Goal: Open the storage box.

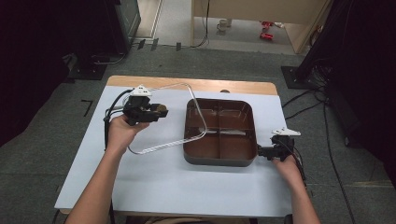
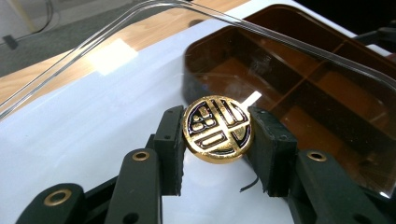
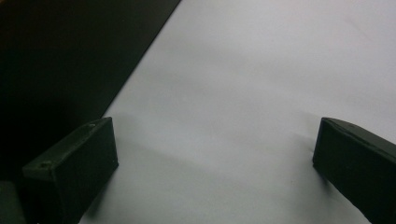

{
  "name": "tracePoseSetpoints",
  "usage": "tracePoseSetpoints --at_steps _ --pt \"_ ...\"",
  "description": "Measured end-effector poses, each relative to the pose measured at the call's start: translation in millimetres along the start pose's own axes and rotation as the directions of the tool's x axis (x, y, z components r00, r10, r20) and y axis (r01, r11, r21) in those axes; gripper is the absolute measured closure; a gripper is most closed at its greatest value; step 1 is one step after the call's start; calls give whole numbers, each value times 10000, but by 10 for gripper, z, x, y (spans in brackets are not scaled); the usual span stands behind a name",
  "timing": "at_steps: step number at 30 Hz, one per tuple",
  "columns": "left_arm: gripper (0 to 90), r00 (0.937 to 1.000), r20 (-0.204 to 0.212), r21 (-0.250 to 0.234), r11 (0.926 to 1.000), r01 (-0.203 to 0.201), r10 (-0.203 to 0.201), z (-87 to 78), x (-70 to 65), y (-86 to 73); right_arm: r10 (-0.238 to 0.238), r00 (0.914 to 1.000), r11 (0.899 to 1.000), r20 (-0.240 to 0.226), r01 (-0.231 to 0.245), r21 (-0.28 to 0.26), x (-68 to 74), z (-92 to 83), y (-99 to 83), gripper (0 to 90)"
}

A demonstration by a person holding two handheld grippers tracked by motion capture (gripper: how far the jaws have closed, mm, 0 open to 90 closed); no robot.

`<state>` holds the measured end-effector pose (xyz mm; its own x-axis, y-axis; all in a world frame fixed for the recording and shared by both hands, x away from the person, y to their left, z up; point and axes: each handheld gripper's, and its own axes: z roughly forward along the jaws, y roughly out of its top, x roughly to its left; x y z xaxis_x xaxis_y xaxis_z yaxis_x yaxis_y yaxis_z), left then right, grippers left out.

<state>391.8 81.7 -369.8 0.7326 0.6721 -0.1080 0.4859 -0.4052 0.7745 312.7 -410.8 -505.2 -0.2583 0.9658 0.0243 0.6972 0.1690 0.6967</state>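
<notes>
Left tongs (image 2: 217, 130): clamped on the round gold knob (image 2: 217, 129) of the clear lid (image 2: 116, 35), one black pad pressed to each side of it
Gold knob: disc with a dark raised pattern, tilted face-up between the pads, held above the white desk (image 2: 84, 121)
Clear lid, high view (image 1: 161, 119): lifted and slanted, left of the brown box (image 1: 219, 133), its right corner overlapping the box's left half
Left tongs, high view (image 1: 156, 112): raised over the left part of the desk (image 1: 187, 186), gripped by the left hand (image 1: 120, 133)
Brown box: square, dark brown, open on top, split by inner walls into compartments, resting right of the desk's middle
Brown box, left gripper view (image 2: 299, 88): seen through the lid, beyond the knob
Right tongs (image 3: 212, 163): spread wide, nothing between the two black pads, white desk (image 3: 257, 70) below them
Right tongs, high view (image 1: 261, 151): low at the box's right front corner, just beside its wall, contact unclear; held by the right hand (image 1: 286, 165)
</notes>
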Motion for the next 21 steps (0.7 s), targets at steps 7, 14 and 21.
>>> tracePoseSetpoints --at_steps 7,14,21 --pt "592 9973 -538 -42 9988 494 -496 -18 272 -140 -7 10000 10000 8 7 -7 1 0 0 0" --pt "592 9886 -1249 255 9958 878 -840 63 542 -277 1 10000 10000 10 -1 -7 3 0 0 0" --pt "592 9768 -1722 450 9896 1365 -1269 163 751 -404 -6 10000 10000 15 6 -5 3 -1 -1 0"
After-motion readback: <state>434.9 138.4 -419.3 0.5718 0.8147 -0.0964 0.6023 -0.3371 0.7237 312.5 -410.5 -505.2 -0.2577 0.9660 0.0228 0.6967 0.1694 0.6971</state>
